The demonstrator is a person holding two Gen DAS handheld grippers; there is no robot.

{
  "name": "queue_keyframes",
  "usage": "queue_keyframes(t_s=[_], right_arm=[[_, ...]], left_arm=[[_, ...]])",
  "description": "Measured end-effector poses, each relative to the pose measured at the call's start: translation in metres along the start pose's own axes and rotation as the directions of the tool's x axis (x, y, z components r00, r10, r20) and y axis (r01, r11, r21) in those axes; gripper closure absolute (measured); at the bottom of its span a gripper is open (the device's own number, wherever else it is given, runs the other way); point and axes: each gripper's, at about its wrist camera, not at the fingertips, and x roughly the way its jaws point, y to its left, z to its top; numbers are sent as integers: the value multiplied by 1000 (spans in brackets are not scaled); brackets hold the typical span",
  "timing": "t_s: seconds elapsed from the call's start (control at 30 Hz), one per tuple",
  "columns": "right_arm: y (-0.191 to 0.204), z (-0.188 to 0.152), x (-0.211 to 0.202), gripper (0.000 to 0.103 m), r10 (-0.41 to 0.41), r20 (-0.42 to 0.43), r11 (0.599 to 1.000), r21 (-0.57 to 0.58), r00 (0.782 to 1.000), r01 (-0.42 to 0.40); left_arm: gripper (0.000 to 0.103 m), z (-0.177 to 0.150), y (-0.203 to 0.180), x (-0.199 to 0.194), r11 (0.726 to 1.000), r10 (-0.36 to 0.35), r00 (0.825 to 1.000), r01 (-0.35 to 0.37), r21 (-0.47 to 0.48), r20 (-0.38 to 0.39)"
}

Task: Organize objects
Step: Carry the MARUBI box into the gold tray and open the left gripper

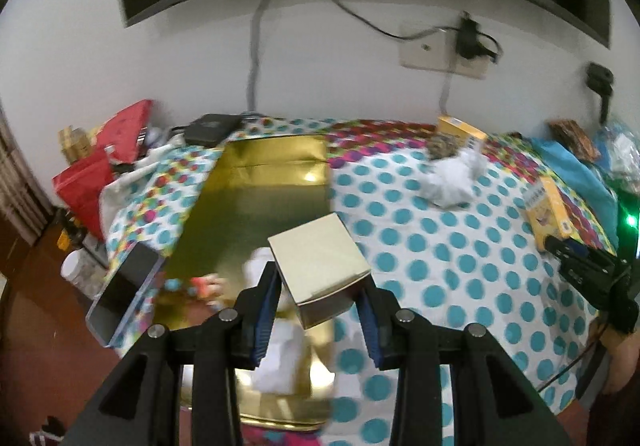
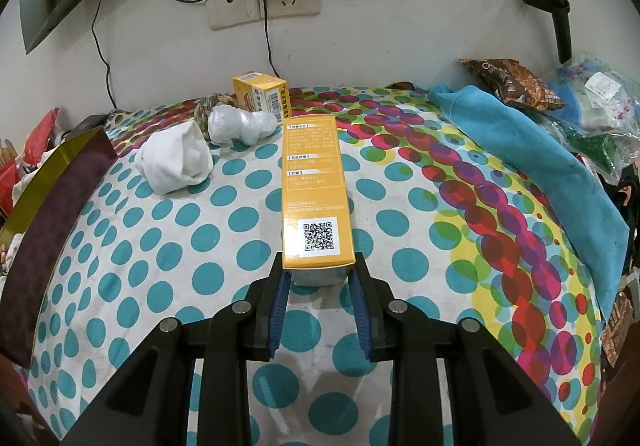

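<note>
Nearest each lens, the left gripper (image 1: 320, 296) was clenched on a small beige carton (image 1: 318, 264) held above a gold-lined tray (image 1: 256, 206), while the right gripper (image 2: 318, 282) grasped the near end of a long yellow box (image 2: 314, 202) bearing a QR code, lying lengthwise on the polka-dot cloth (image 2: 160, 254). Farther off on the cloth lay a crumpled white cloth (image 2: 176, 160) beside a white wrapped bundle (image 2: 244, 124), with a second yellow carton (image 2: 262, 94) behind them near the wall. A blue towel (image 2: 528, 158) stretched along the right edge.
</note>
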Motion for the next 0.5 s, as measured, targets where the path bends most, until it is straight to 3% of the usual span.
queue_keyframes(t_s=[0.3,0.5], right_arm=[[0,0,0,76,2,-2,1000,1,1000,-2],[-1,1,2,76,5,-9,1000,3,1000,-5]], left_arm=[[66,-9,72,-4,993,94,995,-96,-71,-26],[66,-20,89,6,993,73,995,-80,-90,-69]])
